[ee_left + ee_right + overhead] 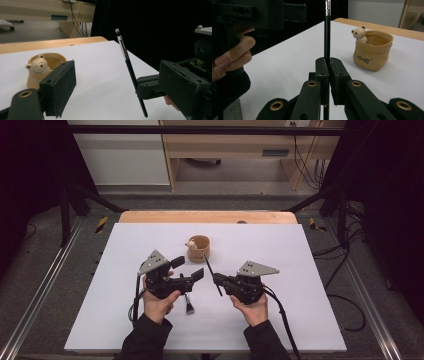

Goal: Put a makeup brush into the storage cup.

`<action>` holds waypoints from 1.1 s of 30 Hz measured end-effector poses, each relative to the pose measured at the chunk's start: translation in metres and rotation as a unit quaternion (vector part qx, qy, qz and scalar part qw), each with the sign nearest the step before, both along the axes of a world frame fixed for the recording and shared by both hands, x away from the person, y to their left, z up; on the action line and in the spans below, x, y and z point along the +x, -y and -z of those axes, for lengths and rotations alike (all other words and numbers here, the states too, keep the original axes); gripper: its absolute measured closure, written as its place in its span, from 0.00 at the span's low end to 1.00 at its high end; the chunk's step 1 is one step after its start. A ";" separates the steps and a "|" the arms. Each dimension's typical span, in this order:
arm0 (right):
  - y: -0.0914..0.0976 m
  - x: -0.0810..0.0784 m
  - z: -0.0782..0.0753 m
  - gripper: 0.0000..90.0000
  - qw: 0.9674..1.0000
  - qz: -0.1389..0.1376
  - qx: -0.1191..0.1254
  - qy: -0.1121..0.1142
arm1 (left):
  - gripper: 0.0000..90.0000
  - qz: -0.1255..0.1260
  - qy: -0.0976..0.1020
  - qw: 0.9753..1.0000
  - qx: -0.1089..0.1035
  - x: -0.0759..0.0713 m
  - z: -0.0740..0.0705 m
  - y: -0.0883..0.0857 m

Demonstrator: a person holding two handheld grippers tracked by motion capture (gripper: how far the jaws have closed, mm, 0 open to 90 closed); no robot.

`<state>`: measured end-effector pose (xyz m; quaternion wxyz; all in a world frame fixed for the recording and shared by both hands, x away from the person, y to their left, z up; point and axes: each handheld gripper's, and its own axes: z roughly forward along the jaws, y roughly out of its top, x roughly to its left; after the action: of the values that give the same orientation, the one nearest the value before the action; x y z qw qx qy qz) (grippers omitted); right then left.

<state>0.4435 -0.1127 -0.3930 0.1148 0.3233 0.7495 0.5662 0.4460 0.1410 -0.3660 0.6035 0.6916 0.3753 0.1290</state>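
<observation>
A thin black makeup brush [209, 269] stands tilted, tip up, with my right gripper [217, 280] shut on its handle. In the right gripper view the jaws [329, 67] press together on the brush [327, 37]. My left gripper [188, 269] is open just left of it, jaws wide apart and nothing between the pads. In the left gripper view the brush [127, 61] rises between my own two jaws [120, 83], farther off and untouched. A tan bear-faced cup [198, 248] stands upright behind both grippers; it appears as the cup [42, 68] and the cup [372, 50].
A second short brush [189, 304] lies on the white board [280, 320] below the left gripper. The board rests on a wooden table [210, 216]. Dark frame bars and cables surround the table.
</observation>
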 end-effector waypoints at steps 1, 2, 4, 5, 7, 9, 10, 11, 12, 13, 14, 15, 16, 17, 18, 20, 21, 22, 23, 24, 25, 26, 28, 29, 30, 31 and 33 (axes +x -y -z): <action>0.000 0.000 0.000 0.95 1.000 -0.001 0.001 0.000 | 0.17 0.001 -0.001 1.000 0.000 0.000 0.001 0.002; -0.002 -0.001 0.001 0.95 1.000 -0.001 0.003 0.000 | 0.18 0.001 -0.003 1.000 -0.001 0.001 0.001 0.003; -0.003 -0.001 0.001 0.95 1.000 -0.003 0.005 0.002 | 0.19 0.004 -0.008 1.000 -0.005 0.002 0.003 0.007; -0.003 -0.001 0.002 0.95 1.000 -0.003 0.004 0.002 | 0.20 0.004 -0.008 1.000 -0.005 0.002 0.003 0.007; -0.005 -0.002 0.003 0.95 1.000 -0.004 0.005 0.002 | 0.21 0.005 -0.010 1.000 -0.007 0.002 0.004 0.009; -0.005 -0.002 0.003 0.95 1.000 -0.005 0.007 0.002 | 0.22 0.008 -0.011 1.000 -0.008 0.002 0.005 0.012; -0.006 -0.002 0.003 0.95 1.000 -0.004 0.009 0.001 | 0.24 0.007 -0.013 1.000 -0.010 0.002 0.006 0.013; -0.006 -0.002 0.003 0.95 1.000 -0.004 0.009 0.001 | 0.24 0.007 -0.014 1.000 -0.011 0.002 0.006 0.014; -0.006 -0.002 0.003 0.95 1.000 -0.005 0.010 0.003 | 0.25 0.007 -0.015 1.000 -0.014 0.003 0.006 0.014; -0.007 -0.002 0.003 0.95 1.000 -0.004 0.012 0.002 | 0.27 0.009 -0.017 1.000 -0.016 0.003 0.006 0.015; -0.007 -0.002 0.003 0.95 1.000 -0.004 0.012 0.003 | 0.28 0.011 -0.019 1.000 -0.020 0.003 0.007 0.016; -0.007 -0.002 0.003 0.95 1.000 -0.006 0.013 0.003 | 0.30 0.011 -0.019 1.000 -0.020 0.003 0.007 0.016; -0.008 -0.002 0.003 0.95 1.000 -0.006 0.013 0.004 | 0.32 0.012 -0.021 0.999 -0.023 0.003 0.007 0.017; -0.008 -0.002 0.003 0.95 1.000 -0.006 0.014 0.003 | 0.34 0.015 -0.023 0.999 -0.028 0.003 0.007 0.018; -0.009 -0.002 0.004 0.95 1.000 -0.005 0.015 0.003 | 0.36 0.015 -0.023 0.999 -0.028 0.003 0.007 0.018; -0.010 -0.003 0.004 0.95 1.000 -0.007 0.016 0.005 | 0.40 0.016 -0.024 0.999 -0.032 0.003 0.008 0.019; -0.010 -0.003 0.004 0.95 1.000 -0.008 0.016 0.005 | 0.43 0.017 -0.026 0.999 -0.035 0.003 0.008 0.019; -0.010 -0.003 0.004 0.95 1.000 -0.008 0.016 0.005 | 0.45 0.017 -0.026 0.999 -0.035 0.003 0.008 0.019; -0.011 -0.003 0.004 0.95 1.000 -0.007 0.017 0.005 | 0.45 0.017 -0.027 0.999 -0.037 0.003 0.008 0.019; -0.011 -0.003 0.004 0.95 1.000 -0.009 0.018 0.003 | 0.47 0.017 -0.028 0.999 -0.040 0.002 0.008 0.019; -0.012 -0.003 0.004 0.95 1.000 -0.009 0.018 0.005 | 0.49 0.017 -0.030 0.999 -0.042 0.002 0.008 0.019; -0.012 -0.003 0.004 0.95 1.000 -0.009 0.019 0.005 | 0.50 0.018 -0.032 0.998 -0.044 0.002 0.008 0.019; -0.013 -0.003 0.004 0.95 1.000 -0.009 0.020 0.005 | 0.54 0.018 -0.036 0.998 -0.044 0.003 0.008 0.020; -0.014 -0.003 0.005 0.95 1.000 -0.010 0.020 0.005 | 0.55 0.019 -0.037 0.998 -0.044 0.003 0.008 0.020; -0.014 -0.003 0.005 0.95 1.000 -0.010 0.021 0.006 | 0.56 0.019 -0.040 0.998 -0.045 0.003 0.008 0.020; -0.014 -0.003 0.005 0.95 1.000 -0.010 0.022 0.004 | 0.58 0.018 -0.041 0.998 -0.046 0.003 0.008 0.020; -0.015 -0.003 0.005 0.95 1.000 -0.009 0.023 0.004 | 0.61 0.016 -0.040 0.998 -0.047 0.002 0.009 0.020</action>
<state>0.4402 -0.0976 -0.3977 0.1045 0.3168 0.7386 0.5858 0.4481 0.1206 -0.3746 0.6219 0.6727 0.3941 0.0735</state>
